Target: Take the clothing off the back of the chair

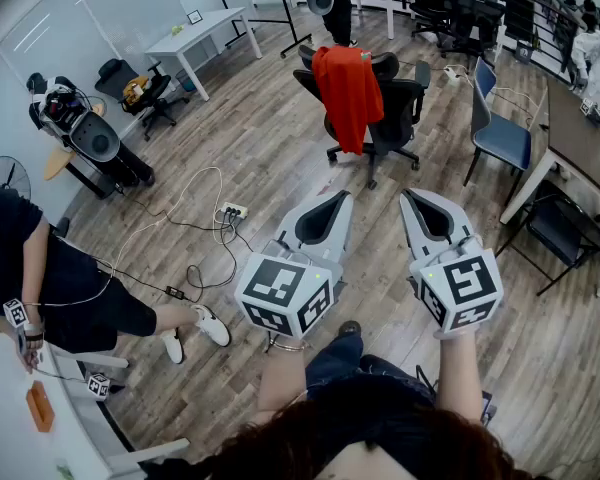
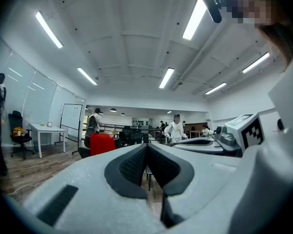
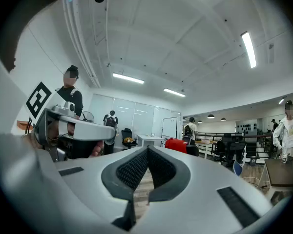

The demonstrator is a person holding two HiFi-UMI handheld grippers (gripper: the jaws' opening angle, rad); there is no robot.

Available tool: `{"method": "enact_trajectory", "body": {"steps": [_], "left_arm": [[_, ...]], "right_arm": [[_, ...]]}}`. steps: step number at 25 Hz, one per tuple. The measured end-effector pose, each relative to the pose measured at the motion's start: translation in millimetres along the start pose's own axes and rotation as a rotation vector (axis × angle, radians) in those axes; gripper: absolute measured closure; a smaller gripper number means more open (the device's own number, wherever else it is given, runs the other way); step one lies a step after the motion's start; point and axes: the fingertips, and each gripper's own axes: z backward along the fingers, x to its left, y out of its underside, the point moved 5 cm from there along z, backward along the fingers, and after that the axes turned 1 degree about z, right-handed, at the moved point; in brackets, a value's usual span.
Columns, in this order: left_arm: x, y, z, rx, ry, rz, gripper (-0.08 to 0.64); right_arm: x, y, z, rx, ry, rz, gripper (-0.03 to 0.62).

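A red garment [image 1: 348,96] hangs over the back of a black office chair [image 1: 392,108] at the far middle of the room. The same garment [image 2: 102,144] shows small in the left gripper view, and its red cloth [image 3: 176,145] in the right gripper view. My left gripper [image 1: 342,200] and right gripper [image 1: 410,200] are held level side by side, well short of the chair. Both are shut with nothing between their jaws. The left gripper [image 2: 146,147] and right gripper [image 3: 147,150] show their pads meeting at the tips.
A blue chair [image 1: 500,133] and a dark table [image 1: 580,143] stand at the right. A power strip [image 1: 232,210] with loose cables lies on the wooden floor at left. A seated person [image 1: 70,288] is at the near left. A white table [image 1: 202,30] stands far left.
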Motion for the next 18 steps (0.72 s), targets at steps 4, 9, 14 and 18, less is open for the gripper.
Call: {"method": "enact_trajectory", "body": {"steps": [4, 9, 14, 18], "left_arm": [[4, 1, -4, 0.001, 0.002, 0.003, 0.545], [10, 1, -9, 0.004, 0.009, 0.006, 0.545], [26, 4, -16, 0.007, 0.008, 0.014, 0.545], [44, 4, -24, 0.002, 0.009, 0.024, 0.545]], "right_arm": [[-2, -1, -5, -0.013, -0.001, -0.015, 0.597], [-2, -3, -13, -0.042, -0.008, -0.039, 0.597], [-4, 0, -29, -0.040, -0.005, -0.045, 0.597], [-8, 2, -46, -0.036, 0.000, -0.052, 0.597]]}}
